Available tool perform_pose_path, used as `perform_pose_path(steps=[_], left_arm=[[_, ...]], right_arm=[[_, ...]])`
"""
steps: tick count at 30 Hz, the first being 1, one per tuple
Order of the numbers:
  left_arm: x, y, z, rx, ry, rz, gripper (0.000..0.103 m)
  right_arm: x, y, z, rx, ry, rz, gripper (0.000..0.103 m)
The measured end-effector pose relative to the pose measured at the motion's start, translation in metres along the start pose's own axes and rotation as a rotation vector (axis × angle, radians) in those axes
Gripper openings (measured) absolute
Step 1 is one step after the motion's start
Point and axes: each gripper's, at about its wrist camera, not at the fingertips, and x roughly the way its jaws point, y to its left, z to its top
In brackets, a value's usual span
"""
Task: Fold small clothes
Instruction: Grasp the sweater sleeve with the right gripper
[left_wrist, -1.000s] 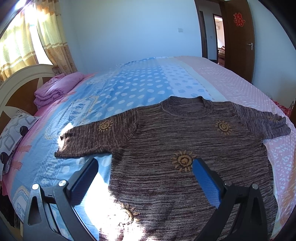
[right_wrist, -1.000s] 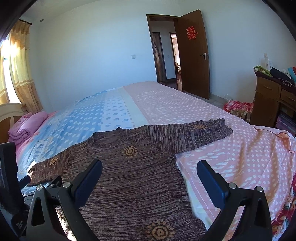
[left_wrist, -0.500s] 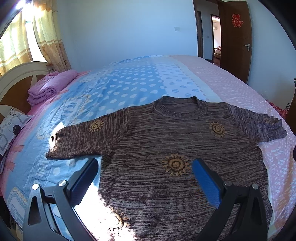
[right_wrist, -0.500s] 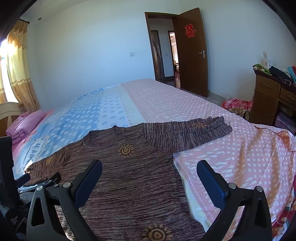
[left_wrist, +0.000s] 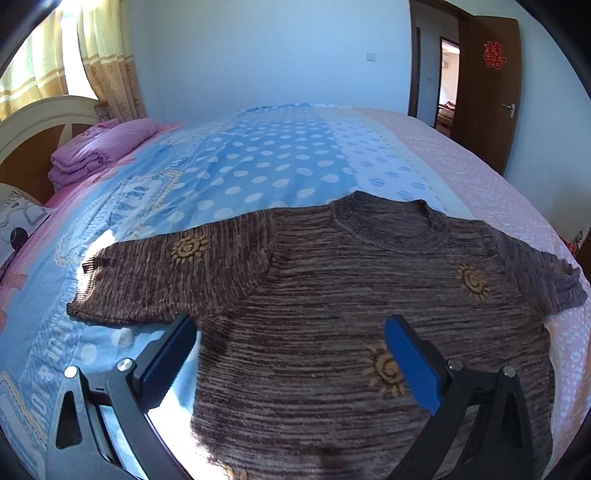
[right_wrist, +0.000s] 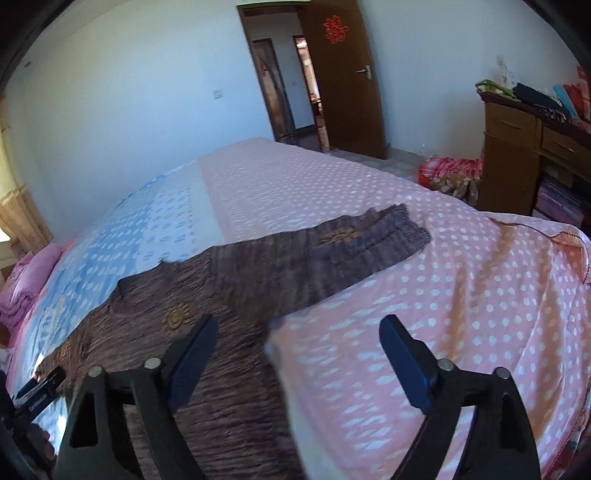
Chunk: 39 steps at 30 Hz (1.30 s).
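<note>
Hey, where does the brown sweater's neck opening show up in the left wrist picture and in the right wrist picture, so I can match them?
Left wrist view: the collar sits right of centre, above the middle, at the far edge of the brown sweater.
Right wrist view: the collar lies left of centre, blurred, above the left finger of the right claw.
Shared landmark: the brown door with the red paper ornament.

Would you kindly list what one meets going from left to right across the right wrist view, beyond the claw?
Pink folded bedding → brown sweater → its outstretched sleeve → red bundle on the floor → wooden dresser.
</note>
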Motion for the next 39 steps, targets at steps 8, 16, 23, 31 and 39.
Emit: perform_pose_path(steps=[8, 16, 23, 31, 39], left_arm=[[0.056, 0.022, -0.007, -0.094, 0.076, 0.062, 0.103], [0.067, 0.006, -0.02, -0.049, 0.105, 0.082, 0.103], [0.073, 0.016, -0.019, -0.096, 0.127, 0.034, 0.103], [0.077, 0.026, -0.022, -0.18, 0.146, -0.039, 0.103], [0.076, 0.029, -0.024, -0.187, 0.137, -0.049, 0.103]], right_arm=[[0.093, -0.122, 0.072, 0.255, 0.079, -0.115, 0.063], [0.153, -0.125, 0.072, 0.261, 0.16, -0.142, 0.059], [0.161, -0.106, 0.076, 0.076, 0.16, -0.19, 0.022], [0.132, -0.101, 0.094, 0.156, 0.128, -0.096, 0.003], [0.081, 0.011, 0.118, -0.004, 0.059, 0.098, 0.003]])
